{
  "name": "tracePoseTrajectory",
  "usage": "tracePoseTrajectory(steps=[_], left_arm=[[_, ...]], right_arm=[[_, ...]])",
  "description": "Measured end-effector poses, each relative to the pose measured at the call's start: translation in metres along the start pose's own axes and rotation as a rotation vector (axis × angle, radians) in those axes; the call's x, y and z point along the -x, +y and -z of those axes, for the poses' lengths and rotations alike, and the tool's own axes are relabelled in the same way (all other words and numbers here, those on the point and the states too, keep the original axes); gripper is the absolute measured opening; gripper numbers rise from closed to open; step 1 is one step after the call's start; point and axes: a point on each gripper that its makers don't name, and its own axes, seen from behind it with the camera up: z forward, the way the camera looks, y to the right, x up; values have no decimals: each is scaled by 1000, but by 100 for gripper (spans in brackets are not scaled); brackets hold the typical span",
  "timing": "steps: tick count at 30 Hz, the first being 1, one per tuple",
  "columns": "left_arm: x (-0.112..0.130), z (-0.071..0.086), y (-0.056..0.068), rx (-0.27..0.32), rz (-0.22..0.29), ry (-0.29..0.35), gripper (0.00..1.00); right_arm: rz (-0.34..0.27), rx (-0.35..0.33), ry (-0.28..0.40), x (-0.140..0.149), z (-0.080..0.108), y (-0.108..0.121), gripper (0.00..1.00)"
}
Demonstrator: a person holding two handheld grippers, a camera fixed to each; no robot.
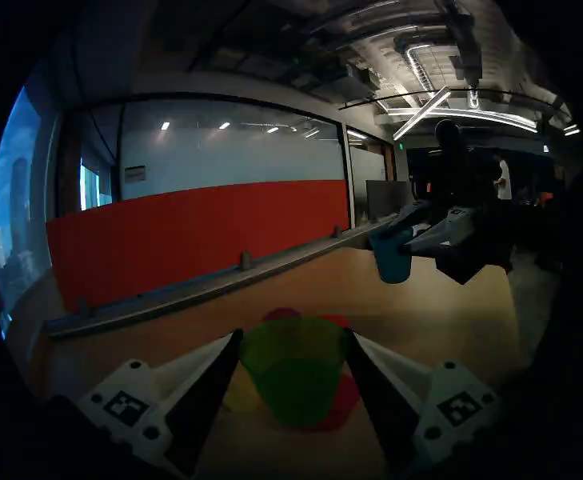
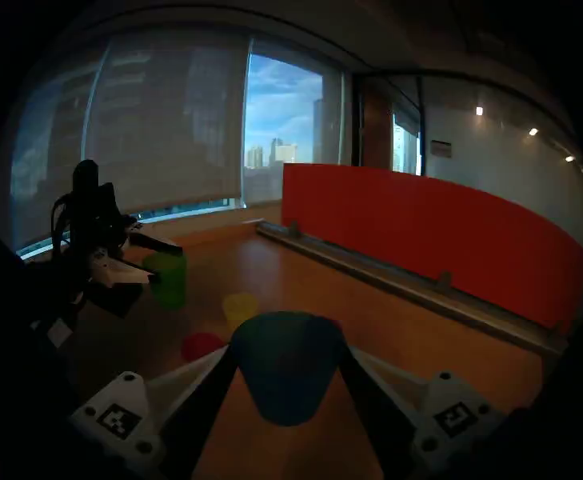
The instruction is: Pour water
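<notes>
A translucent green cup (image 1: 295,372) sits upright between the fingers of my left gripper (image 1: 291,372), which is shut on it above the wooden table (image 1: 419,308). Through it a red cup and a yellow cup show faintly on the table. My right gripper (image 2: 287,372) is shut on a blue cup (image 2: 287,364), also upright. The right gripper view shows the left gripper (image 2: 159,268) with the green cup (image 2: 167,280) at the left, above a yellow cup (image 2: 240,306) and a red cup (image 2: 201,346). In the left gripper view the right gripper (image 1: 407,240) holds the blue cup (image 1: 391,254) at the right.
A red partition (image 1: 203,232) with a grey rail (image 1: 211,284) along its foot runs across the far side of the table. Windows (image 2: 291,128) stand behind the left gripper. A person (image 1: 503,180) stands far off in the room.
</notes>
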Motion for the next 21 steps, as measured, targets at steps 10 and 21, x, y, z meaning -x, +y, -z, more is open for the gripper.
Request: tracePoseTrajectory(steps=[10,21], left_arm=[[25,1,-9,-20,8,-52,90],[67,-1,-13,-13,23,-155,90]], right_arm=[[-8,-17,-47,24,-6,-6,91],[-16,-27,-103,51,-16,-8,92]])
